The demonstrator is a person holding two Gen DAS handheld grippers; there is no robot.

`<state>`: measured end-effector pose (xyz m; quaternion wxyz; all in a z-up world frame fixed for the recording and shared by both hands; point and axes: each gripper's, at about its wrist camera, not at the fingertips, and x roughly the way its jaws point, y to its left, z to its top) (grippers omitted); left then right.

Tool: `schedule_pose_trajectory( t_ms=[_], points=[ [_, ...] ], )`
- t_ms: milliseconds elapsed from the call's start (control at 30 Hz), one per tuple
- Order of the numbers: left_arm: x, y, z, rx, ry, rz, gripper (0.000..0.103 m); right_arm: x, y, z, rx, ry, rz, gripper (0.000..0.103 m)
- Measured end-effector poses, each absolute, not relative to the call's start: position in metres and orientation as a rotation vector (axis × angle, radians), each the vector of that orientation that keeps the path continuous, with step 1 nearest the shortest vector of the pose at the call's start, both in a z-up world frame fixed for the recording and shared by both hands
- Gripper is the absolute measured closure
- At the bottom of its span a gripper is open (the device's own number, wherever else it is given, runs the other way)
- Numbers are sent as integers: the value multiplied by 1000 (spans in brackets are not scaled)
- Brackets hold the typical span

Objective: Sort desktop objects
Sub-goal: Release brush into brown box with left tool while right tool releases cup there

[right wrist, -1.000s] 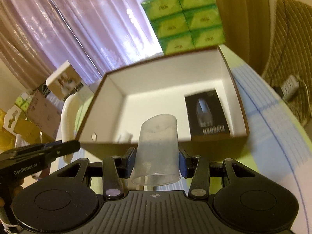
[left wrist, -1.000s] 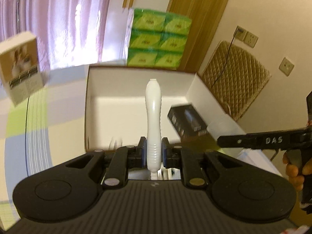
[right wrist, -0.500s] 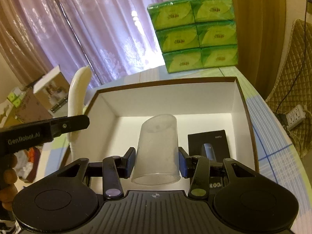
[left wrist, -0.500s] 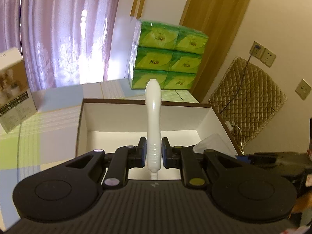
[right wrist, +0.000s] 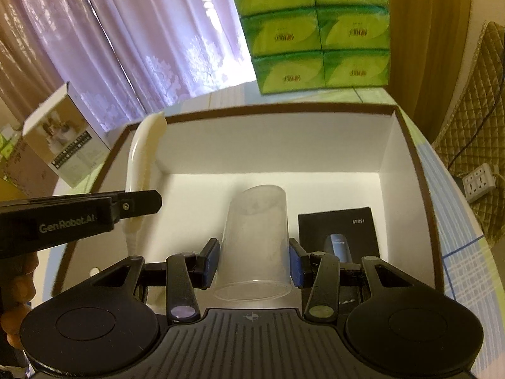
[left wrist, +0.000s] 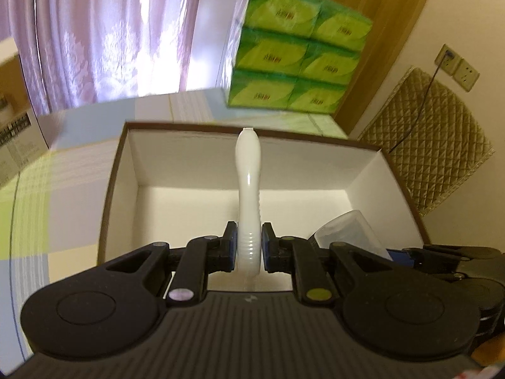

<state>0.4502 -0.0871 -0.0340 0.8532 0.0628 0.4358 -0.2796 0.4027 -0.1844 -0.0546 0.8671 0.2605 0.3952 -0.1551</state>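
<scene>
I am clamping a white handle in my left hand-held gripper and a clear plastic cup in my right hand-held gripper, both over the open box. A black packet beside the cup is already lying inside; these two are not yet dropped.

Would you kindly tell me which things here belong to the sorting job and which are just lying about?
In the job:
- white handle, held by the left gripper
- clear cup, held by the right gripper
- open box
- black packet, lying in the box

Lying about:
- green tissue packs
- photo carton
- curtain
- power strip
</scene>
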Motion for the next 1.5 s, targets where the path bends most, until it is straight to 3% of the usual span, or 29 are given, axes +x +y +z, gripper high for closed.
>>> schedule_pose_trajectory(
  t_ms=[567, 1333, 1433, 1500],
  points=[
    [480, -99, -93, 208, 1107, -502, 91, 417, -190, -90, 549, 923, -347, 61],
    [472, -98, -83, 259, 1052, -500, 84, 419, -185, -97, 538, 946, -358, 61],
    [470, -98, -82, 267, 1046, -503, 76, 418, -185, -96, 534, 941, -346, 53],
    [468, -97, -80, 269, 1037, -502, 70, 416, -183, -94, 518, 927, -352, 35]
  ],
)
